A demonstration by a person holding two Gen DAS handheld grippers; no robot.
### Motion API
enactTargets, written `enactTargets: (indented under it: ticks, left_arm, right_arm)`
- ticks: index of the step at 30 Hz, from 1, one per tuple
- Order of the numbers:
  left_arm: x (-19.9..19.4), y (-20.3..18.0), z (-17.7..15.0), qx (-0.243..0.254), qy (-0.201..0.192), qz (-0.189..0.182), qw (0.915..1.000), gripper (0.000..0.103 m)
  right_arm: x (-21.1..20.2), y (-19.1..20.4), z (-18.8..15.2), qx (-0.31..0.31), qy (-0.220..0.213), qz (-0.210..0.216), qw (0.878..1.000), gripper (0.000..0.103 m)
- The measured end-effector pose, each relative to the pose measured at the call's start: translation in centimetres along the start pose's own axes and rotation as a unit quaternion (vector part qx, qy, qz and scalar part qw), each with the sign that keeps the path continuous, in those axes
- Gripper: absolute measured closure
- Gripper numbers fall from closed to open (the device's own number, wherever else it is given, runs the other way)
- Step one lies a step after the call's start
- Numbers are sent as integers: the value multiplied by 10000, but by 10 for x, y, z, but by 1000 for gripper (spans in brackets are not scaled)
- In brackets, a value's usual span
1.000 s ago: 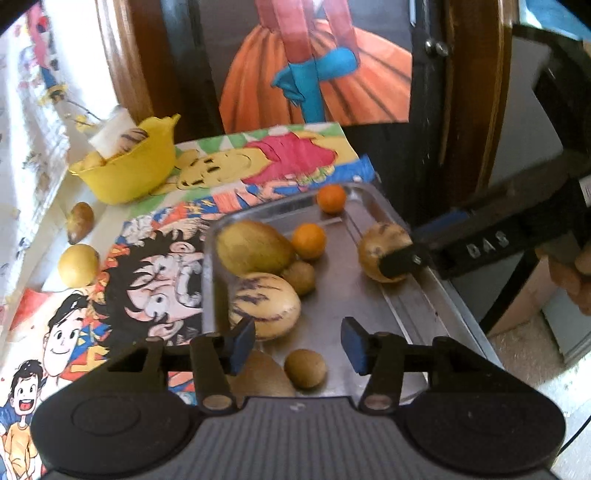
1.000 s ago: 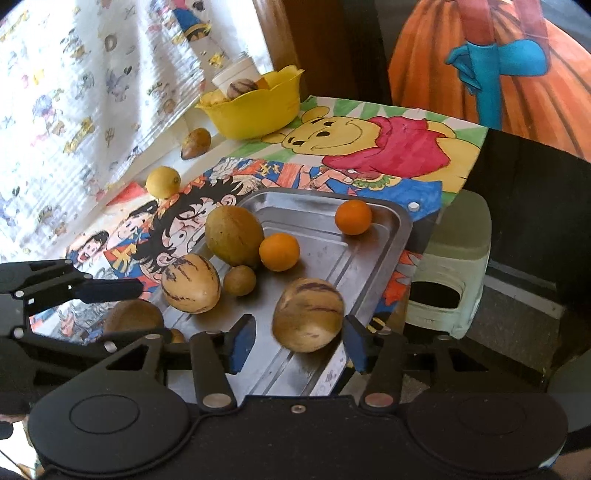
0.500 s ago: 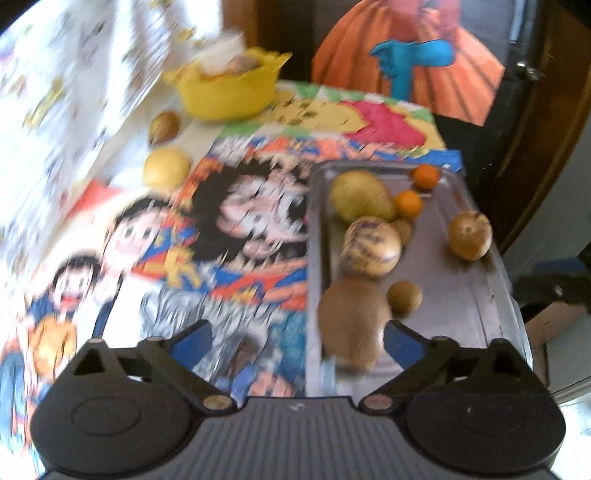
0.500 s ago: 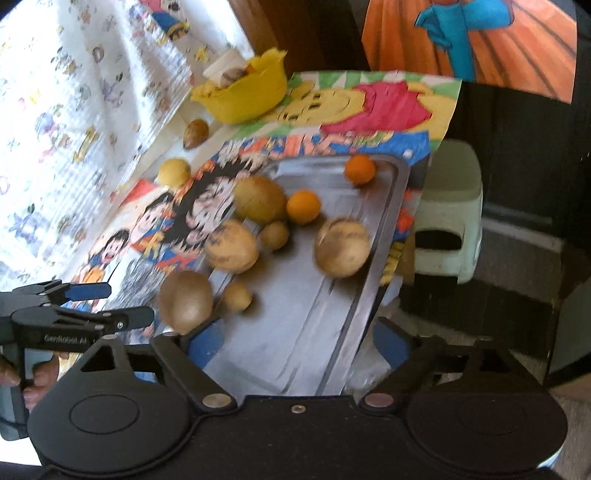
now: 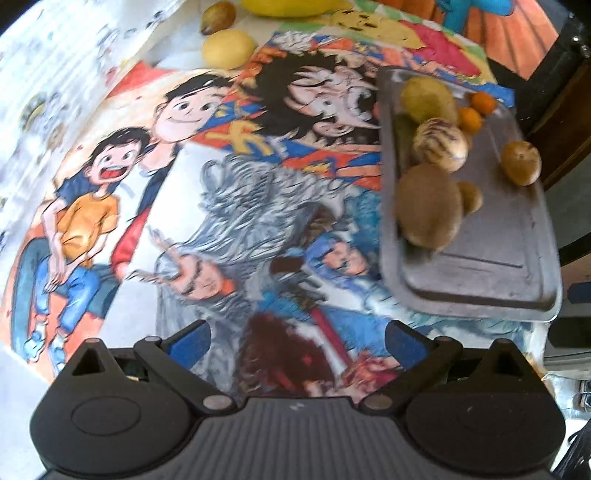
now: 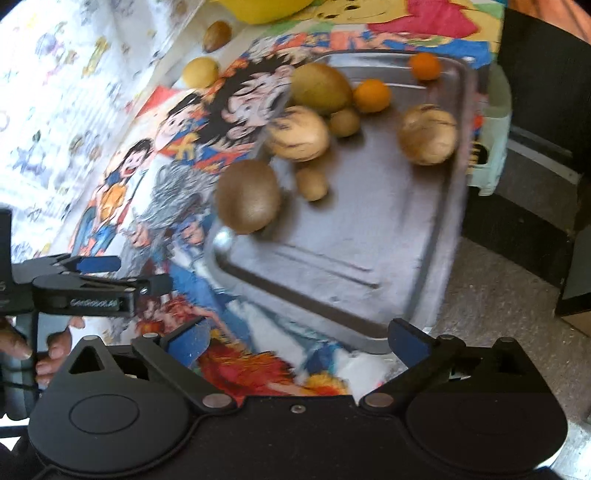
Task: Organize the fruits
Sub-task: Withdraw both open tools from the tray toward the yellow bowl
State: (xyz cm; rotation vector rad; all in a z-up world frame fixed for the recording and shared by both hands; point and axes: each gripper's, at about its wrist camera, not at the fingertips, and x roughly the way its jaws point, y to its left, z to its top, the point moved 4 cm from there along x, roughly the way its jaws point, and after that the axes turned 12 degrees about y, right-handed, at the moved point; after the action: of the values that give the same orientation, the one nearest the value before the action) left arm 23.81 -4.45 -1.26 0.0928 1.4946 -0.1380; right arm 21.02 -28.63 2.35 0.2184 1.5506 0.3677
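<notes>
A metal tray [image 5: 498, 258] [image 6: 351, 236] on the cartoon-print cloth holds several fruits. They include a big brown fruit [image 5: 428, 205] [image 6: 248, 195], a striped melon [image 5: 439, 149] [image 6: 297, 133], a round striped fruit [image 5: 521, 162] [image 6: 427, 133] and two oranges [image 5: 470, 119] [image 6: 371, 95]. My left gripper [image 5: 297, 339] [image 6: 133, 275] hangs open over the cloth, left of the tray. My right gripper [image 6: 299, 339] hovers over the tray's near edge with its jaws opening. Nothing sits between either pair of jaws.
A lemon [image 5: 229, 48] [image 6: 200, 72] and a brown fruit [image 5: 218, 22] [image 6: 217, 36] lie loose on the cloth near a yellow bowl [image 6: 266, 9] at the far end. A pale green stool [image 6: 491, 147] stands on the floor right of the table. A hand [image 6: 22, 343] holds the left gripper.
Both grippers have opened wide and drawn back from the fruits. The left one swung left off the tray onto the cloth. The right one released the round striped fruit, which now rests on the tray.
</notes>
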Motion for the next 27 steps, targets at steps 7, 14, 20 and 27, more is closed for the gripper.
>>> enactTargets:
  ticks: [7,14,20,27]
  left_arm:
    - [-5,26,1,-242,95,158,9995,1]
    - [-21,57,5,-492,91,298,9983,1]
    - [-22,78,19,-631,2,400,9972,1]
    - [-17,96,39,-659,-202,426,9967,1]
  right_arm:
    - [7,31,21,-209,242,42,9995,1]
    - [13,67,42,-471,353,16,9983,1]
    - [14,93,70,-714,151,60,9973,1]
    - [1,90,111,-670,-334,-68,9972,1]
